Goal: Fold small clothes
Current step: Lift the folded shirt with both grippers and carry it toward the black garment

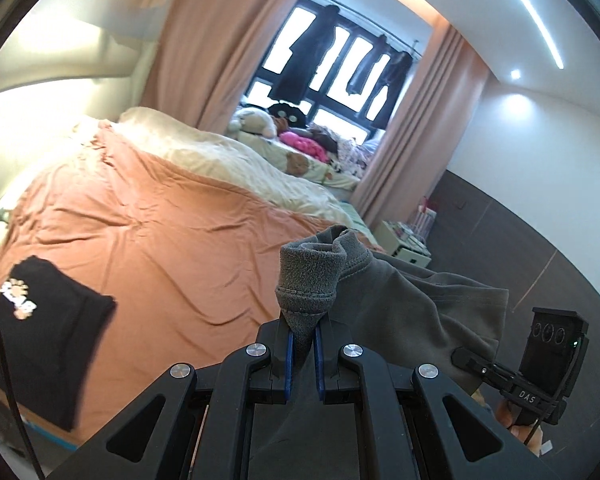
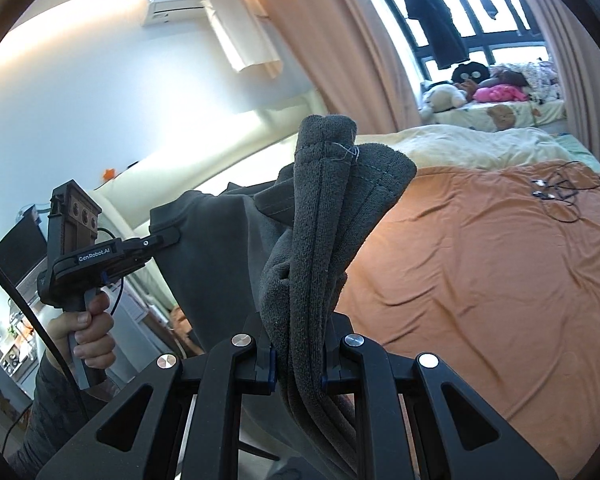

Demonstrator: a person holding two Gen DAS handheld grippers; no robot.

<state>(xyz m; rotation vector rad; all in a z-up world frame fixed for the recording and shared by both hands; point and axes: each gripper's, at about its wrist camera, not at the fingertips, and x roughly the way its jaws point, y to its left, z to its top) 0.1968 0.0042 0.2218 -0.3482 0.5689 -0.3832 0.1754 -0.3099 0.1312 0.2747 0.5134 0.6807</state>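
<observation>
A dark grey garment (image 1: 412, 308) hangs stretched in the air between both grippers, above the near edge of the bed. In the left wrist view my left gripper (image 1: 303, 340) is shut on a bunched hem of it. My right gripper (image 1: 466, 358) pinches the garment's far edge at the right. In the right wrist view my right gripper (image 2: 298, 364) is shut on a thick folded bundle of the grey garment (image 2: 220, 248). At the left, a hand holds my left gripper (image 2: 166, 240), which is clamped on the cloth's edge.
The bed's orange sheet (image 1: 160, 232) spreads out below and ahead. A folded black garment with a white print (image 1: 48, 328) lies on its near left part. Thin cables (image 2: 560, 196) lie on the sheet further off. Cream bedding, soft toys, curtains and a window stand behind.
</observation>
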